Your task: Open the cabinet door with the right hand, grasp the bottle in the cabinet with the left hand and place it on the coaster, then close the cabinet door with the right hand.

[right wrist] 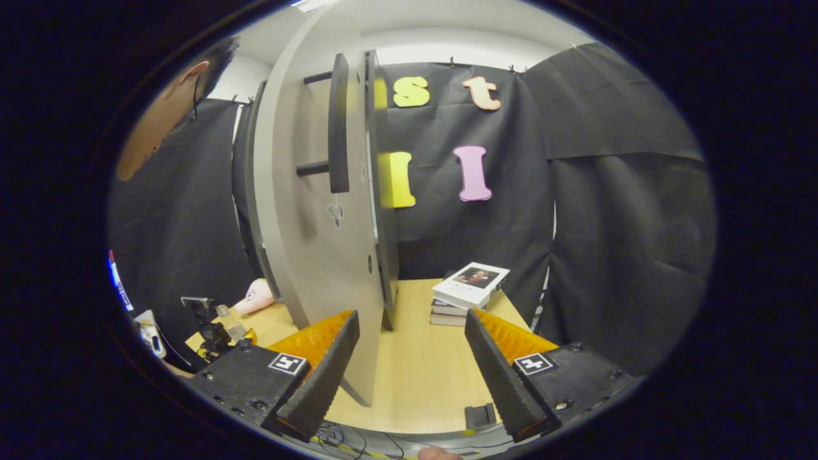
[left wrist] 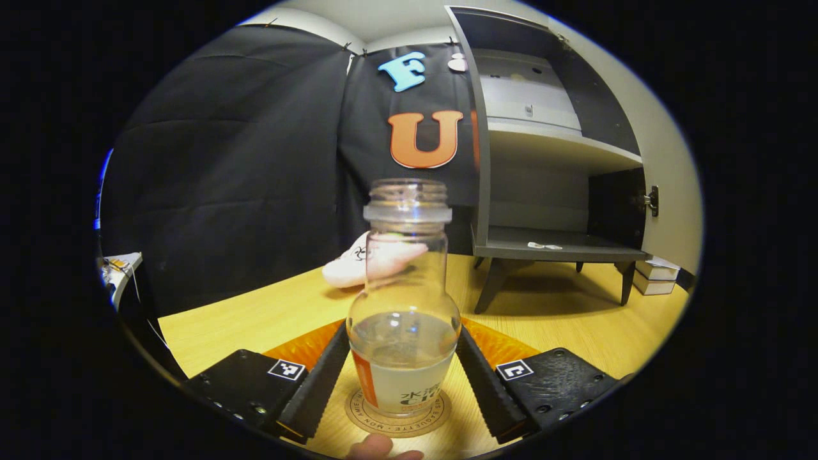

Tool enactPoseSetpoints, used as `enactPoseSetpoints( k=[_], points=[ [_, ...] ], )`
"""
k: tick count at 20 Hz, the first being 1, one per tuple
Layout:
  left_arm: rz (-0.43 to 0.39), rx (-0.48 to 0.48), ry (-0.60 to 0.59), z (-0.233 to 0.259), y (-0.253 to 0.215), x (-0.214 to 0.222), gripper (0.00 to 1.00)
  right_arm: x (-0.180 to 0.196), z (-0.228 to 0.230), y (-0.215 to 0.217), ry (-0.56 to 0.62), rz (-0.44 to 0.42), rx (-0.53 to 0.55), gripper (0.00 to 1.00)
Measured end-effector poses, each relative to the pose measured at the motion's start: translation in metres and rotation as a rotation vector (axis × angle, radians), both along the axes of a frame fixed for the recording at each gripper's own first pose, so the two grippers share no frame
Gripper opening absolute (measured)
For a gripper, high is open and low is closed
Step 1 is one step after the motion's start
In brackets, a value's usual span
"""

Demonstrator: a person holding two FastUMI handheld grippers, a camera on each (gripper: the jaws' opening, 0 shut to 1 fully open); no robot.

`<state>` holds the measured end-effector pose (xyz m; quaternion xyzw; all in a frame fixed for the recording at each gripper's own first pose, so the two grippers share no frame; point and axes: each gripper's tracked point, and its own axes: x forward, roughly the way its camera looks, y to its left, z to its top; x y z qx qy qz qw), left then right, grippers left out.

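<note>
A clear, capless bottle [left wrist: 404, 300] with a little liquid stands upright on the round coaster [left wrist: 397, 418]. My left gripper [left wrist: 402, 348] holds it with both fingers pressed against its wide belly. The grey cabinet [left wrist: 549, 246] stands open behind it to the right, and its lower shelf holds just a small white scrap. In the right gripper view, the open cabinet door [right wrist: 326, 255] stands edge-on with its dark bar handle [right wrist: 337, 121] high up. My right gripper [right wrist: 412, 348] is open, and the door's lower edge lies between its fingers, close to the left one. The bottle [right wrist: 229, 322] and left gripper [right wrist: 208, 332] show small at the far left.
A pink plush toy [left wrist: 348, 268] lies on the wooden table [left wrist: 575, 319] behind the bottle. A stack of books [right wrist: 470, 287] sits beyond the door near the table's far edge. A person's head and dark sleeve are at the left of the right gripper view.
</note>
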<state>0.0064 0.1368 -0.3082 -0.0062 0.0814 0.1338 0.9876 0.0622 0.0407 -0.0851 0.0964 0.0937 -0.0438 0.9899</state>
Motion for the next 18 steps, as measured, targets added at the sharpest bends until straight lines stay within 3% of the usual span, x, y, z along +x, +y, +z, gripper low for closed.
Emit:
enactPoseSetpoints(
  k=[1, 8, 11, 15, 18],
  points=[
    [-0.008, 0.016, -0.006, 0.004, -0.001, 0.0, 0.95, 0.003, -0.002, 0.001, 0.009, 0.003, 0.001, 1.0],
    [-0.033, 0.123, -0.098, 0.05, -0.003, -0.014, 0.96, 0.022, 0.002, 0.003, 0.014, 0.01, -0.011, 1.0],
    [-0.052, 0.275, -0.225, 0.122, -0.007, -0.034, 0.96, 0.024, 0.012, 0.0, 0.009, 0.01, -0.024, 1.0],
    [-0.167, 0.42, -0.397, 0.237, -0.052, -0.075, 0.96, 0.028, 0.016, -0.007, 0.01, 0.017, -0.073, 1.0],
    [-0.327, 0.356, -0.538, 0.333, -0.124, -0.11, 0.95, 0.024, 0.039, -0.016, -0.004, 0.023, -0.097, 1.0]
  ],
)
